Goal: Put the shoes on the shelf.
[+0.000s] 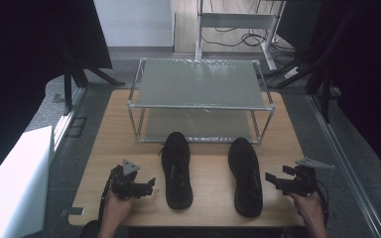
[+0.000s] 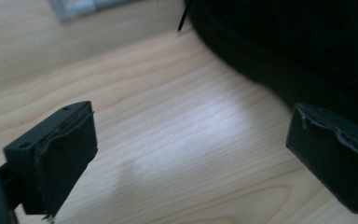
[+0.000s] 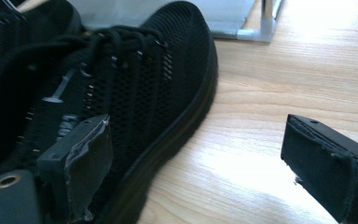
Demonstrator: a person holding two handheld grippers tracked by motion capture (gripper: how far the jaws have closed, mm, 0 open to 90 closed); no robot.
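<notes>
Shoes (image 1: 177,171) and rack (image 1: 198,99) occupy wooden table (image 1: 213,208).

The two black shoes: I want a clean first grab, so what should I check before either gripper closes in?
1. Left gripper open: ok.
2. Right gripper open: ok.
3. Left shoe free of the jaws: ok.
4. Right shoe between the right gripper's jaws: not ok, it lies beside one jaw.
5. Rack clear of both shoes: ok.
6. Laces tucked in: cannot tell.
</notes>
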